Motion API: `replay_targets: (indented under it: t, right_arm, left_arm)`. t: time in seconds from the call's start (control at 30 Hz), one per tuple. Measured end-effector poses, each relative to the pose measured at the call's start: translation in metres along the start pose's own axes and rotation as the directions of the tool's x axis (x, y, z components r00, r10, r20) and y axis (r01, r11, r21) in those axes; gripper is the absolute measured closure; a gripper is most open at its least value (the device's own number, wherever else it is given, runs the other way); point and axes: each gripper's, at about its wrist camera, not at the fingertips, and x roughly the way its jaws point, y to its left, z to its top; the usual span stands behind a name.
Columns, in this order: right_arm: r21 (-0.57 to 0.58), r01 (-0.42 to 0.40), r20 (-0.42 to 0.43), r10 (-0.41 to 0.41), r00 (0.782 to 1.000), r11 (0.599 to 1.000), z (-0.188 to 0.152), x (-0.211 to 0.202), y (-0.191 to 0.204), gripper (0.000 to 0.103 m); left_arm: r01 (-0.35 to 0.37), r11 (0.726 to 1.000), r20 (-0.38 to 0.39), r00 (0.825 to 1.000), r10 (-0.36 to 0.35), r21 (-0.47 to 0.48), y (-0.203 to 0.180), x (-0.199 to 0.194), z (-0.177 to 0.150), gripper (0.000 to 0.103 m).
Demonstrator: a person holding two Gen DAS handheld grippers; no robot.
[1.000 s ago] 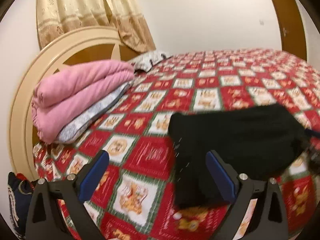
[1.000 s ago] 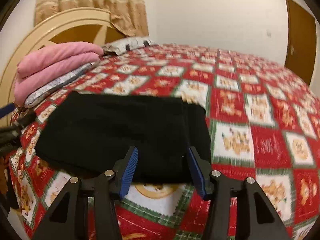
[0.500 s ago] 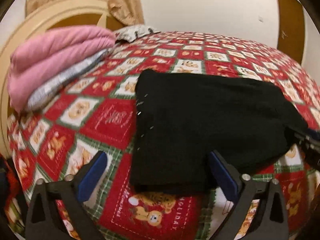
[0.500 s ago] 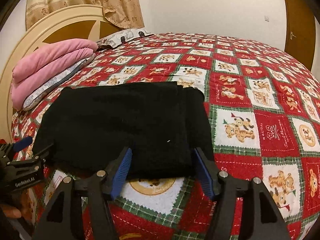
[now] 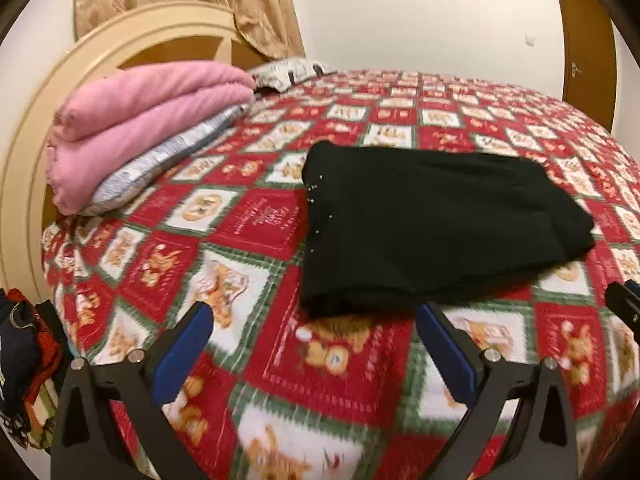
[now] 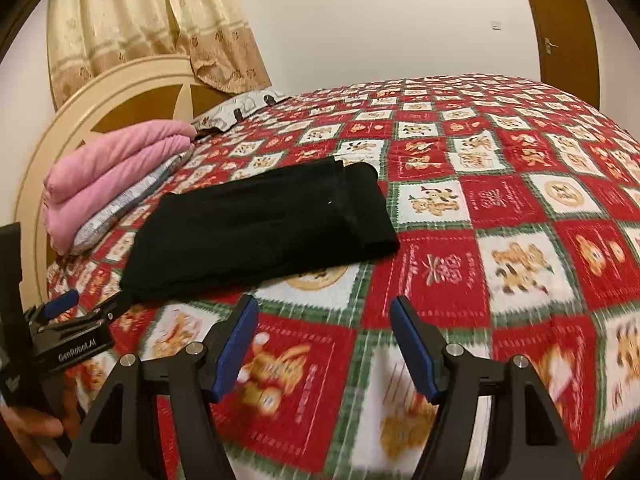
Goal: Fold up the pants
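The black pants (image 5: 432, 224) lie folded into a flat rectangle on the red patterned bedspread (image 5: 256, 216); the same pants (image 6: 264, 228) show left of centre in the right wrist view. My left gripper (image 5: 312, 320) is open just short of their near edge, nothing between its blue pads. My right gripper (image 6: 324, 316) hovers over bare bedspread (image 6: 500, 200) in front of the pants, its jaws opening and empty. The left gripper (image 6: 76, 312) also shows at the left edge of the right wrist view, beside the pants' near left corner, with a hand (image 6: 28, 428) holding it.
A folded pink blanket (image 5: 136, 120) rests on a grey patterned pillow (image 5: 160, 160) against the cream headboard (image 5: 36, 128). Another pillow (image 5: 288, 72) lies further back. Dark clothes (image 5: 20, 360) hang off the bed's left side. A wooden door (image 6: 560, 28) stands at right.
Both grippers have pulled back from the pants toward the bed's near edge. The right gripper's jaws have widened and no longer straddle the fabric. The pants stay flat.
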Motion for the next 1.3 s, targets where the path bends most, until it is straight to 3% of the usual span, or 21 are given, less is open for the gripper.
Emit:
replay_targets:
  t: [0.23,0.7,1.3]
  right_arm:
    - [0.001,-0.022,0.095,0.022,0.995,1.0,-0.007,-0.051,0.014,0.027]
    - [-0.057,-0.01,0.259,0.024,0.966,0.998,-0.005,-0.116,0.043,0.025]
    - [-0.029,-0.012,0.279,0.02,0.96,1.0,-0.007,-0.124,0.04,0.024]
  left_arm:
    - [0.014,1.0,0.097,0.995,-0.013,-0.011,0.002,-0.052,-0.012,0.0]
    - [0.035,0.999,0.168,0.985,-0.028,-0.036,0.008,-0.097,-0.017,0.0]
    - [0.024,1.0,0.197,0.98,-0.02,-0.018,0.004,-0.108,-0.017,0.0]
